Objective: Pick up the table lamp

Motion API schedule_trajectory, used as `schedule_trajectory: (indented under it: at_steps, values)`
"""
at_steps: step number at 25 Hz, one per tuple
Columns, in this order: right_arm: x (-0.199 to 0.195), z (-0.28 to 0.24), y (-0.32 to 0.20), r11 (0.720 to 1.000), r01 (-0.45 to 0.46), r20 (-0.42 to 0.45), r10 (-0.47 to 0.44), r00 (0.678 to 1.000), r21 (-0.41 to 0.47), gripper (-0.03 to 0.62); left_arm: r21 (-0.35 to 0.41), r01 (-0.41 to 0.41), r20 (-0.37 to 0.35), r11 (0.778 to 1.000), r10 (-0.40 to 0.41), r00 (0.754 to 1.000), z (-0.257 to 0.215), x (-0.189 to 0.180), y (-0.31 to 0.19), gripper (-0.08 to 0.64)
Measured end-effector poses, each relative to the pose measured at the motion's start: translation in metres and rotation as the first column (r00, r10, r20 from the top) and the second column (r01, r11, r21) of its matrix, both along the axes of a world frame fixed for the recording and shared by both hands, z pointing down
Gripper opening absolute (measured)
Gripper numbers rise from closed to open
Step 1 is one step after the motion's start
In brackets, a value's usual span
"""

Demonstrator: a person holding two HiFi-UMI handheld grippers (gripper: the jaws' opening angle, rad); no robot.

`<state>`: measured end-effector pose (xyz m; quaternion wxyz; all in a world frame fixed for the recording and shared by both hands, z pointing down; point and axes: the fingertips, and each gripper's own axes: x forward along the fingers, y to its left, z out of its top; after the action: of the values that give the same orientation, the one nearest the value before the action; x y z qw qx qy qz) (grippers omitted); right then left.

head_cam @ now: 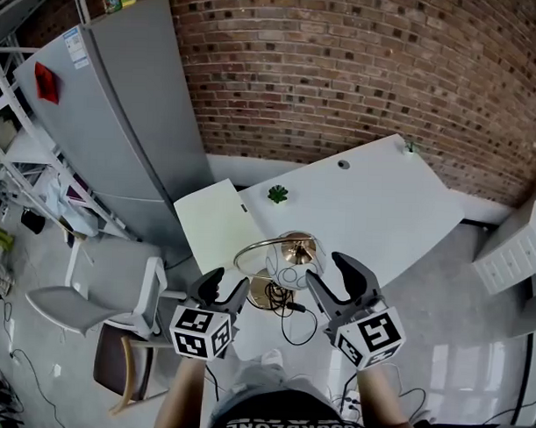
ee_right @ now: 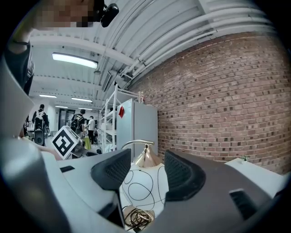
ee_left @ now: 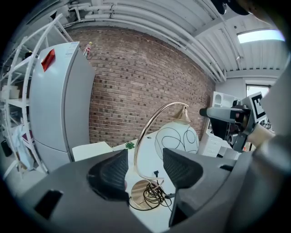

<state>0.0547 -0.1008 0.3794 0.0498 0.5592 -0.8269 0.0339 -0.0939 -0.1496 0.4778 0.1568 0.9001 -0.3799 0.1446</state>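
1. Brick wall (head_cam: 361,72): spans the far side of the scene.
2. Refrigerator (head_cam: 122,116): grey, upright, far left against the wall.
3. White table (head_cam: 391,213): runs from the far right corner toward the near centre; its top is mostly bare.
4. Chair (head_cam: 94,304): pale seat, near left, well apart from the table.
5. Table lamp (head_cam: 290,269): stands upright at the near end of the table.
   - It has a brass disc base, a slender arched stem and a white globe shade with black swirls hanging from the arch.
   - The long axis is vertical.
   - In the head view it sits between the 2 grippers and just beyond their tips.
6. Right gripper (head_cam: 326,268): jaws spread wide with nothing clasped. In its own view the shade (ee_right: 143,182) and its brass cap fill the gap ahead, untouched.
7. Left gripper (head_cam: 223,288): jaws likewise parted and empty. In its own view the stem (ee_left: 144,136) rises in the gap, the base lower down and farther off.
8. Cord (head_cam: 292,317): black, coiled on and beside the base.
9. Small green plant (head_cam: 277,194): on the table, farther away than the lamp.

Assessment: both grippers look about equally near. The left one lines up on the thin upright stem, the likelier hold, and needs a short forward reach.
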Motion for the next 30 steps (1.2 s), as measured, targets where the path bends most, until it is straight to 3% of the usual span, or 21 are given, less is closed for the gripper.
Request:
schedule_trajectory:
  at_steps: [19,30]
  values:
    - [-0.015,0.003,-0.051,0.997,0.077,-0.073,-0.077,0.994,-0.002,0.21,-0.053,-0.043,0.034,0.998,0.045,0.998,0.038,0.014,-0.031,0.222]
    - [-0.02,0.005,-0.06,0.992,0.126,-0.093,-0.127,0.988,-0.021,0.204,-0.073,-0.03,0.022,0.997,0.032,0.999,0.046,0.021,-0.038,0.206]
